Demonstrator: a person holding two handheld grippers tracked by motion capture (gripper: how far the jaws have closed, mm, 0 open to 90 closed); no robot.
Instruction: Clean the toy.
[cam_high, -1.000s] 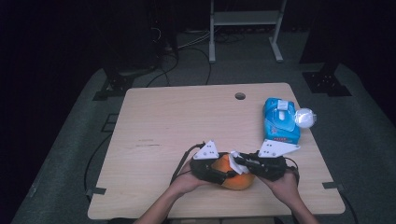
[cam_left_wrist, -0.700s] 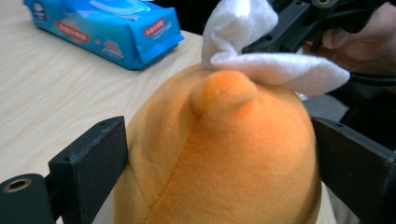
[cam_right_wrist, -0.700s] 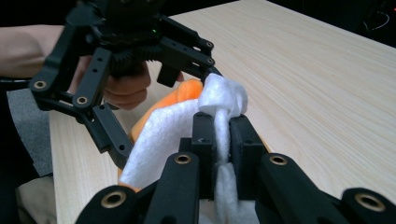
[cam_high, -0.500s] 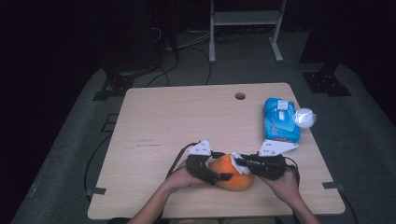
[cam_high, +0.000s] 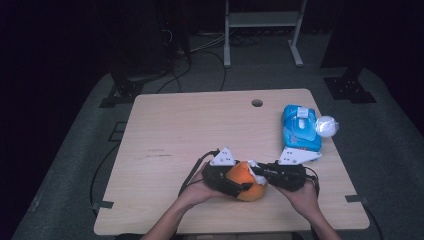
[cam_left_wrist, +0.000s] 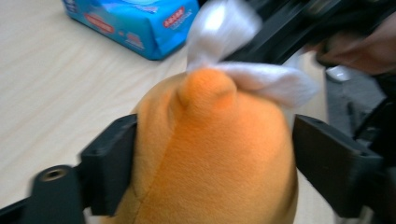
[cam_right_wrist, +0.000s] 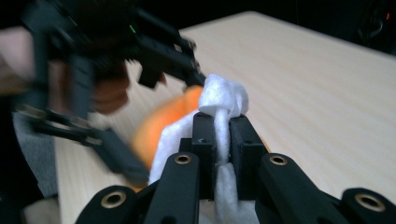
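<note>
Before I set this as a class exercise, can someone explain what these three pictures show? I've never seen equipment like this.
No robot here: a person sits at a pale wooden table with a hand-held black two-jaw tool in each hand. One picture comes from a camera fixed above, looking down. The other two come from small cameras riding on each tool, looking along its jaws.

On the table lie a blue plastic pack of wipes, a small white ball-like thing at its far side, and a soft orange plush toy.

The left tool has the toy between its jaws, which have just been opening; the right-hand jaw stands clear of the plush. The right tool is shut on a white wipe draped against the toy.
</note>
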